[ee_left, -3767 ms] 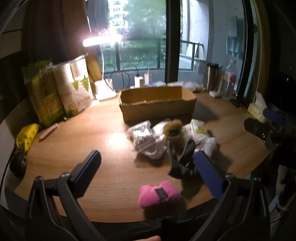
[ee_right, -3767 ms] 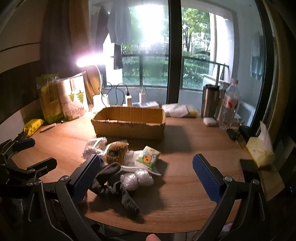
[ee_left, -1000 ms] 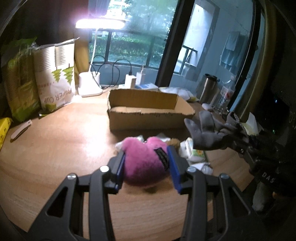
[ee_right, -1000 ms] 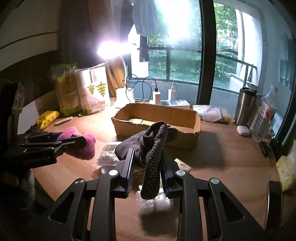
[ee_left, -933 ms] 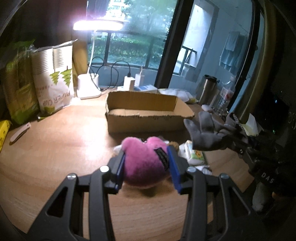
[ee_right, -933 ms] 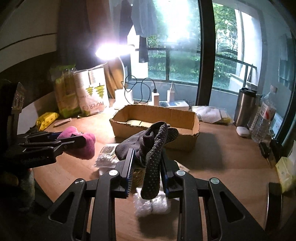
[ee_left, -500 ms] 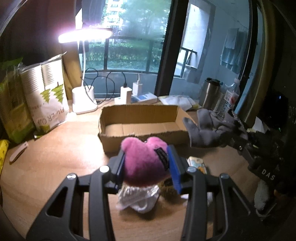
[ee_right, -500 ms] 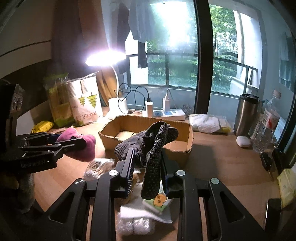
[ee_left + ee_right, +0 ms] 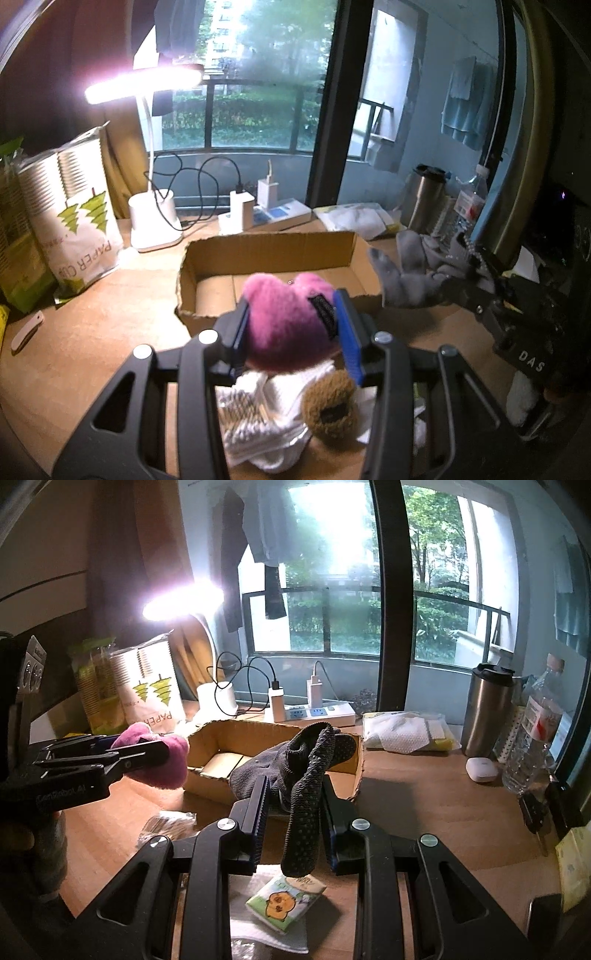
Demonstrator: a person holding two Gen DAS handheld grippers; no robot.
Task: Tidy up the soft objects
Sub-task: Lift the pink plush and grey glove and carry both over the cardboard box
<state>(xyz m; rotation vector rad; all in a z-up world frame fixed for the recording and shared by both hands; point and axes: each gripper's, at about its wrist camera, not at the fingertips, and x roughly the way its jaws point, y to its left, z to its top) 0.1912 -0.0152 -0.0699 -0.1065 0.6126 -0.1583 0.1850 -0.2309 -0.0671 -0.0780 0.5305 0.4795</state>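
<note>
My left claw (image 9: 291, 325) pinches the pink plush (image 9: 288, 325) and my right claw (image 9: 291, 801) the grey gloves (image 9: 303, 768), both just short of the empty cardboard box (image 9: 266, 251) (nothing dropped yet), while the brown plush (image 9: 330, 402) and wrapped packets (image 9: 251, 406) wait on the surface (image 9: 92, 332).

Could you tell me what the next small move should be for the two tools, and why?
Probably carry both a little farther forward over the cardboard box. The left tool grips the pink plush, the right tool grips the grey gloves, both near its front wall.
</note>
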